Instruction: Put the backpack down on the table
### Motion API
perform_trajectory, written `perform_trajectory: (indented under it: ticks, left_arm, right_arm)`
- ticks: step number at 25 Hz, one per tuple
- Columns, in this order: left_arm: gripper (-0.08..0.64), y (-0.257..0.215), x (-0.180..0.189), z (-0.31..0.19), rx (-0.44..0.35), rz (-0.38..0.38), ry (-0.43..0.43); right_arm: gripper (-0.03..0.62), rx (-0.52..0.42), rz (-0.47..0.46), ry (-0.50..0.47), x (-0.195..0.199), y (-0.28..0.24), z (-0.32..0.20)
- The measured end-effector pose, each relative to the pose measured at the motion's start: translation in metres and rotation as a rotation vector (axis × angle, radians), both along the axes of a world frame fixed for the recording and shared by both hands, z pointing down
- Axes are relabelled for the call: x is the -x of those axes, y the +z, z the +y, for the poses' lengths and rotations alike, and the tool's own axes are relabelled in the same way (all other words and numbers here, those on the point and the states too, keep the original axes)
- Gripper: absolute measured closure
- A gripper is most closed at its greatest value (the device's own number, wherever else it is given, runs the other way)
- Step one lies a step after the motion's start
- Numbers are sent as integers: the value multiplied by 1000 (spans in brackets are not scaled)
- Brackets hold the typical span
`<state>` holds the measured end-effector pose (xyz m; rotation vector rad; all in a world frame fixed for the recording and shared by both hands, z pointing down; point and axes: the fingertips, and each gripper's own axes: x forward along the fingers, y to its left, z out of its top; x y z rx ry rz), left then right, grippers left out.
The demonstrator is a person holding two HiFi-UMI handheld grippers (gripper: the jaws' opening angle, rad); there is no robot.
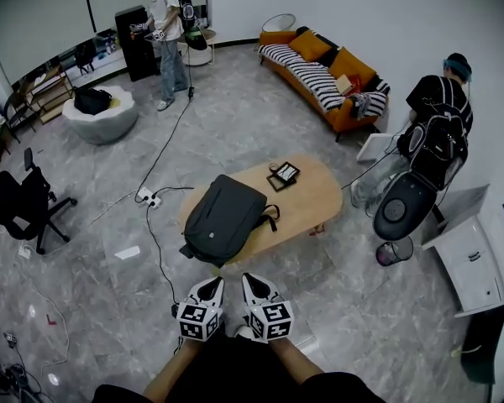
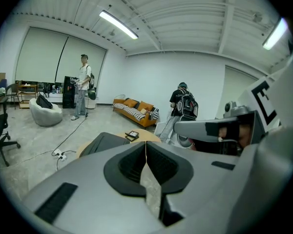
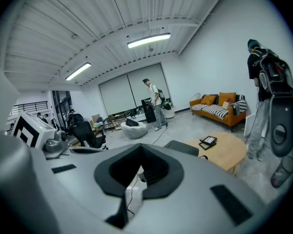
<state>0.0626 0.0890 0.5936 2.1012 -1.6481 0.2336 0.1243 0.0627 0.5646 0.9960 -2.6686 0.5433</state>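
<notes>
- We are holding the left gripper [image 1: 210, 285] and the right gripper [image 1: 252, 282] side by side at the near edge of the head view, just short of the table [image 1: 315, 204]. Both are pressing their jaws fully together, with nothing between them.
- The black backpack [image 1: 223, 217] is lying flat on the near left end of the light wooden oval table, apart from both grippers.
- Only the head view is showing the whole tabletop, where two small dark flat items [image 1: 282, 175] are lying near the far edge. It is also showing a power strip [image 1: 148, 197] with cables trailing over the grey marbled floor [image 1: 235, 133] to the left.
- Only the gripper views are showing the ribbed white ceiling [image 2: 185, 13] and its long strip lights [image 2: 118, 24]. The left gripper view is also catching the right gripper beside it.
- Around the room, an orange sofa [image 1: 319, 70] with striped cushions is standing along the far right wall.
- A white beanbag [image 1: 101, 117] is sitting far left and a black office chair [image 1: 25, 204] at the left.
- One person [image 1: 166, 28] is standing at the far side and a second person [image 1: 441, 116] at the right wall.
</notes>
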Motion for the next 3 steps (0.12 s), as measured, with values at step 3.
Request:
perform_trajectory:
  ticks: [3]
  left_arm:
    - [545,0,1,3,10,0,9]
  right_arm:
    - [583,8,2,-2,3,-1,3]
